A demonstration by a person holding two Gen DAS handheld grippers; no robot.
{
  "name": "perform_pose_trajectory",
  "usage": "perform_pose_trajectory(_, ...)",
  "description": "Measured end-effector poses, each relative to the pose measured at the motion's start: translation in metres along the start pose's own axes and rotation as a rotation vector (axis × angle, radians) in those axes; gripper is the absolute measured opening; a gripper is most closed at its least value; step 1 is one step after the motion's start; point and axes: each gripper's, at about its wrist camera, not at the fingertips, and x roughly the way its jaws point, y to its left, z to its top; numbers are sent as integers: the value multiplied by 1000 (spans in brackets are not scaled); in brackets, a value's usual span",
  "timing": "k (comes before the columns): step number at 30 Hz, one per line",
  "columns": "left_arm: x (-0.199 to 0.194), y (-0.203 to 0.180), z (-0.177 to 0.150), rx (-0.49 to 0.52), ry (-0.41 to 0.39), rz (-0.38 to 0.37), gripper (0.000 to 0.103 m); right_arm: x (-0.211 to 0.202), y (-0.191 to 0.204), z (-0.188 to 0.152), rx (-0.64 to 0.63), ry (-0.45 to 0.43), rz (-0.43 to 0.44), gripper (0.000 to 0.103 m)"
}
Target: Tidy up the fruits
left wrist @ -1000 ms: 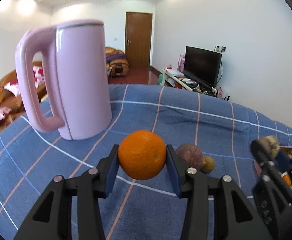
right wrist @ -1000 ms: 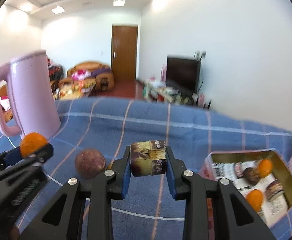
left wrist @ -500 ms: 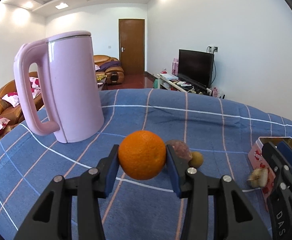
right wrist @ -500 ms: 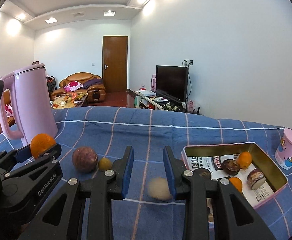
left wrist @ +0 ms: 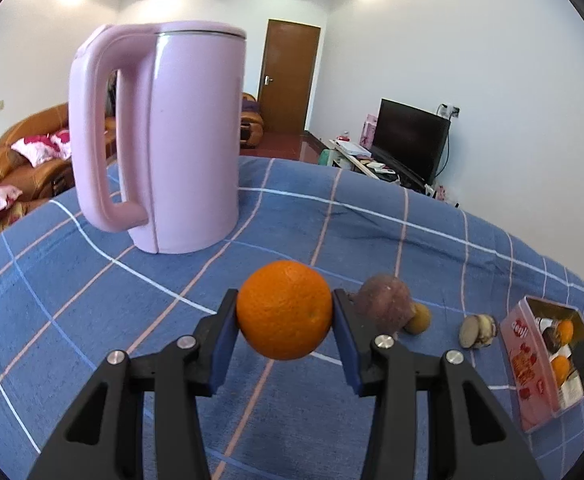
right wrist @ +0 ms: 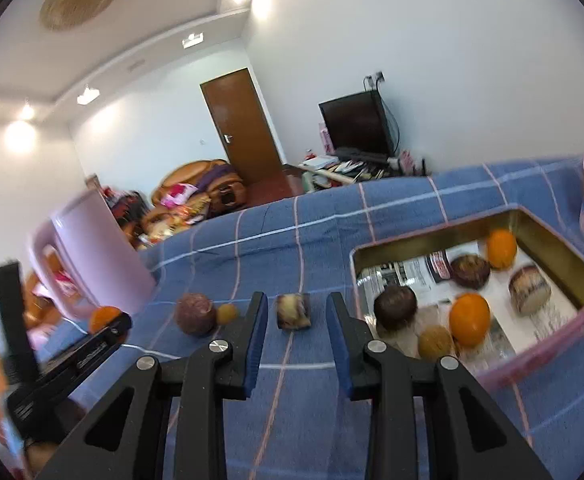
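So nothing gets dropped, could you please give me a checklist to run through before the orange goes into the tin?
1. Orange held in left gripper: ok, pads press both sides.
2. Right gripper free: ok, jaws apart, nothing between.
3. Room in tin: ok, bare lining shows.
4. All fruit boxed: not ok; purple fruit, small yellow fruit and cut piece lie on the cloth.
5. Tin steady: cannot tell.

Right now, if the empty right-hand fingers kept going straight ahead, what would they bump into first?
Most likely the small brown-wrapped piece lying on the blue cloth, framed between the right gripper's fingers. Depth is hard to judge here.
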Motion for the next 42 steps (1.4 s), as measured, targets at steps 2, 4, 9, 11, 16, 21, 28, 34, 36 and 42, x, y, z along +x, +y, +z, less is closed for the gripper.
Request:
perform_pose_trajectory(2, 0, 0, 0, -4, 4, -5, 47, -2, -3, -2, 14, 11, 11, 32)
perform_pose_trajectory(4, -2, -1, 0, 0, 0, -12, 47, 9, 6, -4, -15, 51, 24, 33)
perform_pose_trajectory(9, -4, -3, 0, 14, -17, -1, 47, 49, 41, -9, -134, 154, -20, 34)
perform_pose_trajectory(11, -3, -1, 0, 7, -11, 0, 47, 68, 49, -10, -184, 192, -88, 39)
perform_pose_trajectory(16, 0, 1, 1, -10, 7, -13, 47, 115, 48, -6, -182, 315, -159, 40)
perform_pose_trajectory(21, 0, 2, 3, -16, 11, -28, 47, 142, 46, -1, -198, 369, -227, 40)
perform_pose_trajectory(28, 1, 1, 2, -12, 17, -34, 47, 152, 39, 9, -174, 371, -199, 36)
perform_pose_trajectory(34, -1, -6, 1, 12, 9, -81, 47, 94, 35, 6, -205, 215, -51, 36)
perform_pose_trajectory(36, -3, -11, 0, 27, 3, -137, 47, 69, 36, 4, -243, 138, -46, 36)
perform_pose_trajectory(42, -9, -29, -6, 91, -17, -256, 47, 20, 27, 0, -268, 28, -69, 36)
